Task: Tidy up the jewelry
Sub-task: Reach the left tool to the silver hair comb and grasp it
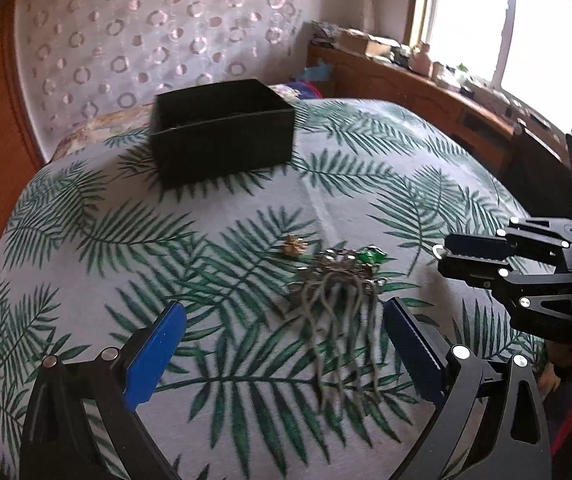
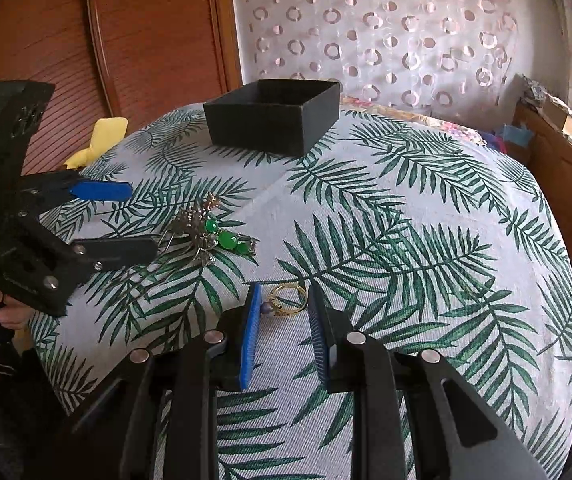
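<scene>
Currently: left gripper (image 1: 286, 332) jaws wide, empty; hair comb (image 1: 336, 308) lies dead ahead between tips, long axis along fingers, tines toward camera, ornate head pointing at black box (image 1: 221, 130). Right gripper (image 2: 283, 300) narrowly parted, pinching gold ring (image 2: 286, 300) just off cloth, right of comb.

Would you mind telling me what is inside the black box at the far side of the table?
Only the dark inner walls of the black box show in either view. Its near wall hides the floor, so whether any jewelry lies inside cannot be told.
</scene>
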